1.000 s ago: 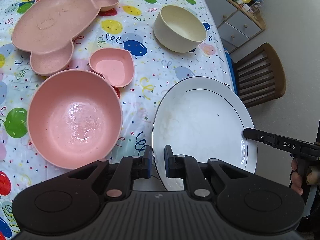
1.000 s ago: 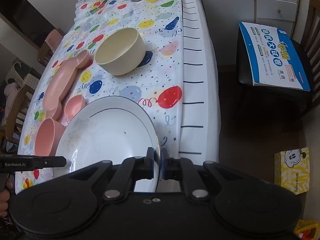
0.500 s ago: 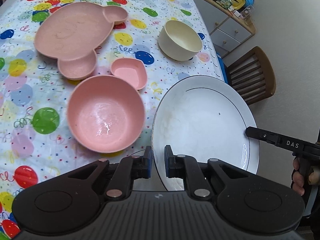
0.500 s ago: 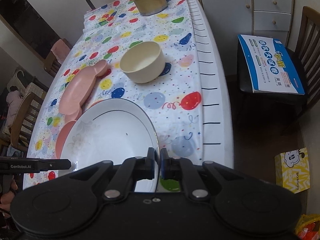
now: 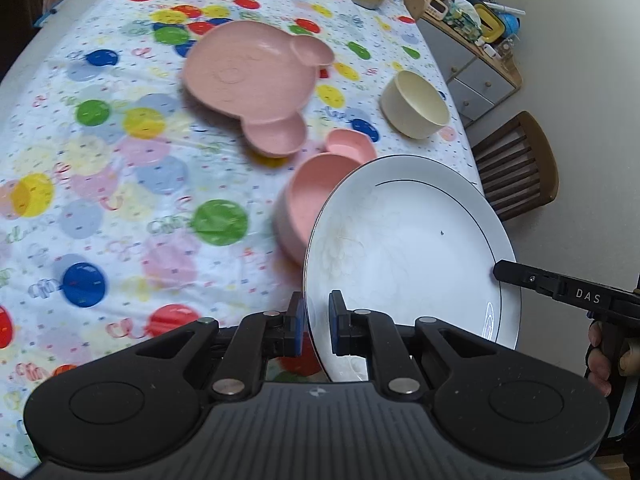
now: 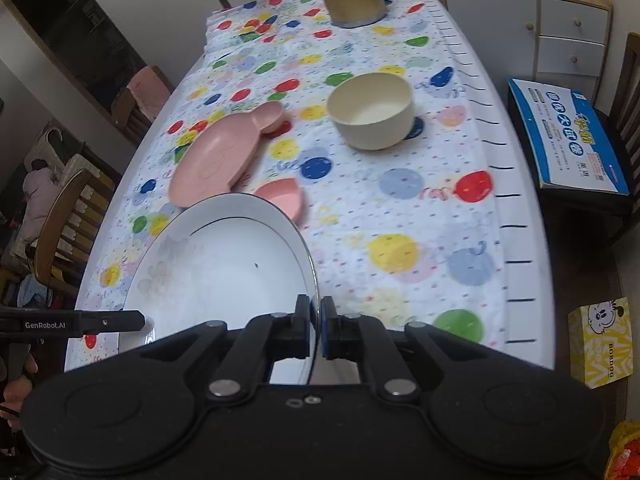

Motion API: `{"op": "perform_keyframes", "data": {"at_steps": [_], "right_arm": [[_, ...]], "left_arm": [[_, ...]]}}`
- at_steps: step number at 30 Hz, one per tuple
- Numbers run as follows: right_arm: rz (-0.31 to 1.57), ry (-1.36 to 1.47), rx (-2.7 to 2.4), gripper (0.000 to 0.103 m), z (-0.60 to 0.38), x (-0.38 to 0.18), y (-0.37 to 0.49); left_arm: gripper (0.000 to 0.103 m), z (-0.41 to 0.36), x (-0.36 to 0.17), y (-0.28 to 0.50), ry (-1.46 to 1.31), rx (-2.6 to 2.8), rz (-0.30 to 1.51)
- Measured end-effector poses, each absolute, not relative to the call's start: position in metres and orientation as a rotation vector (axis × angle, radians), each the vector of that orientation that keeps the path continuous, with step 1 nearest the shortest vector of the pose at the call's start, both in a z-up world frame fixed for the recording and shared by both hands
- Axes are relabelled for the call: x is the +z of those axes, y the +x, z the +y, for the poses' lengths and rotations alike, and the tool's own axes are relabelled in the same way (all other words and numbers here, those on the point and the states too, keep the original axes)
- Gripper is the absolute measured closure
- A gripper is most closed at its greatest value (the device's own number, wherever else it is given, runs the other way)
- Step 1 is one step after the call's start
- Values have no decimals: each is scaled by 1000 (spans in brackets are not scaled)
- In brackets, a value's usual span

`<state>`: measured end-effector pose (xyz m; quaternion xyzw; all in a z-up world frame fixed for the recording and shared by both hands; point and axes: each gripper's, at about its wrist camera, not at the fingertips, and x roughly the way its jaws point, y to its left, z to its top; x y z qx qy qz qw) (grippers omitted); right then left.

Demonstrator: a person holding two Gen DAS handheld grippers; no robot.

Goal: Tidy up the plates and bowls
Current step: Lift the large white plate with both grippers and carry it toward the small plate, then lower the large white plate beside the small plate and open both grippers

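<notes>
Both claws hold the same big white plate, one on each side of it. The left claw has its two fingers around the plate's left rim, one finger above and one below, but a small gap shows beside the rim, so I cannot tell if it pinches tight. The right claw has its fingers nearly together on the plate's right rim and looks clamped on it. The plate is up in the air, off the surface, and tilted. Just past the plate's far left edge, ahead of the left claw, sits the pink bowl, partly hidden under the plate. Farther ahead lie the small pink heart dish and the pink bear plate. The cream bowl is far ahead of the right claw. The bear plate is nearer the left claw's side, so I think the plate should go that way.
</notes>
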<state>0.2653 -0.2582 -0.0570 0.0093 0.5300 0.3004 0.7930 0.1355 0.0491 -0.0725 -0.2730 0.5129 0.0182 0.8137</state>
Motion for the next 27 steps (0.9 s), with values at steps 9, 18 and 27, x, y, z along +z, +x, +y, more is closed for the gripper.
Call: {"op": "perform_keyframes", "data": {"at_steps": [9,18,27], "right_arm": [[1161,6,680,98,-191,-69,218],[1185,-16,713,98,-133,-93,187],[1209,-42,721,97,-92,-121,171]], "left_arm": [[92,113,-79,83,-590,104,1094],[92,157,-96,54,-584,161,1108],[92,184,-122,45,-576,218,1141]]}}
